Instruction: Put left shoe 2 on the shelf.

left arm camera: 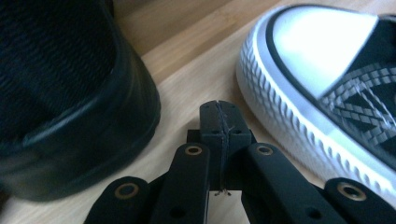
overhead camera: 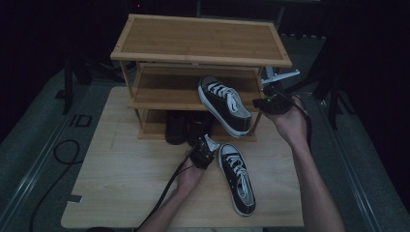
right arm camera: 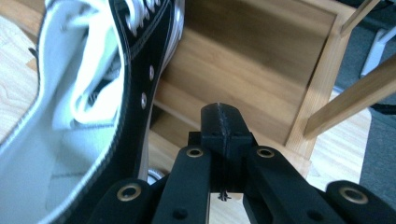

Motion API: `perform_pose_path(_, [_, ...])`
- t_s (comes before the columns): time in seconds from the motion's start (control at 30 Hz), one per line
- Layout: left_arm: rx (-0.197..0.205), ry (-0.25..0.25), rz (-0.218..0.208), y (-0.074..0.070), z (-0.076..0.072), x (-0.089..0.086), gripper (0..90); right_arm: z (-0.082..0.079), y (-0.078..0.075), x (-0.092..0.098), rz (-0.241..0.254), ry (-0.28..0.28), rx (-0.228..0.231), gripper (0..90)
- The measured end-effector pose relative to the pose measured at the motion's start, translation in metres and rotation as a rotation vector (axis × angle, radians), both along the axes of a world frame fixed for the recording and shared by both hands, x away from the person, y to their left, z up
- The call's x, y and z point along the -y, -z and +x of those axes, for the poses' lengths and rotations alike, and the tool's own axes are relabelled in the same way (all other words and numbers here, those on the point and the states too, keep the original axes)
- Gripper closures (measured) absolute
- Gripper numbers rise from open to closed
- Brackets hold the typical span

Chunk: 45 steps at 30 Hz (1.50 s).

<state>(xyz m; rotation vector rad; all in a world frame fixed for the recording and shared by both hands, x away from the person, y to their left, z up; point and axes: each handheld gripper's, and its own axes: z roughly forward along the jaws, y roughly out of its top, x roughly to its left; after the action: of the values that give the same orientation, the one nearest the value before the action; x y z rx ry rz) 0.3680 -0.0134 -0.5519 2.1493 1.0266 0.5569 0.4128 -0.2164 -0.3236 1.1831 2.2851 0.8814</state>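
high view, pale wood table (overhead camera: 121,193), bamboo rack (overhead camera: 200,38), dark room, left tool (overhead camera: 207,144) closed empty, right tool (overhead camera: 258,102) closed empty

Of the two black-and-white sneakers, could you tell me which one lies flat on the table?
The sneaker beside the left claw; the other sneaker hangs tilted at the shoe rack front.

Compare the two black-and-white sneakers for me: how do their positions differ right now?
The sneaker on the table lies flat on its sole beside the left gripper, while the sneaker at the rack is tilted, half over the middle shelf by the right gripper. The first is clear of the rack; the second overhangs its front. Both share black canvas, white laces and soles.
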Motion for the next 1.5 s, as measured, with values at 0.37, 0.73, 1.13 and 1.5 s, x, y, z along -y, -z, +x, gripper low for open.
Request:
perform_pose_path(0.37, [0.021, -0.05, -0.013, 0.0, 0.018, 0.017, 90.0, -0.009, 0.019, 0.01, -0.022, -0.017, -0.032, 89.5])
perform_pose_path(0.73, [0.024, -0.069, -0.007, -0.001, 0.028, 0.032, 90.0, -0.012, 0.028, 0.014, -0.023, -0.019, -0.038, 89.5])
perform_pose_path(1.13, [0.037, -0.117, -0.03, 0.003, 0.04, 0.037, 90.0, -0.027, 0.034, 0.019, -0.036, -0.044, -0.037, 89.6])
perform_pose_path(1.5, [0.031, -0.121, -0.01, -0.002, 0.052, 0.04, 90.0, -0.047, 0.045, 0.015, -0.039, -0.09, -0.037, 89.3])
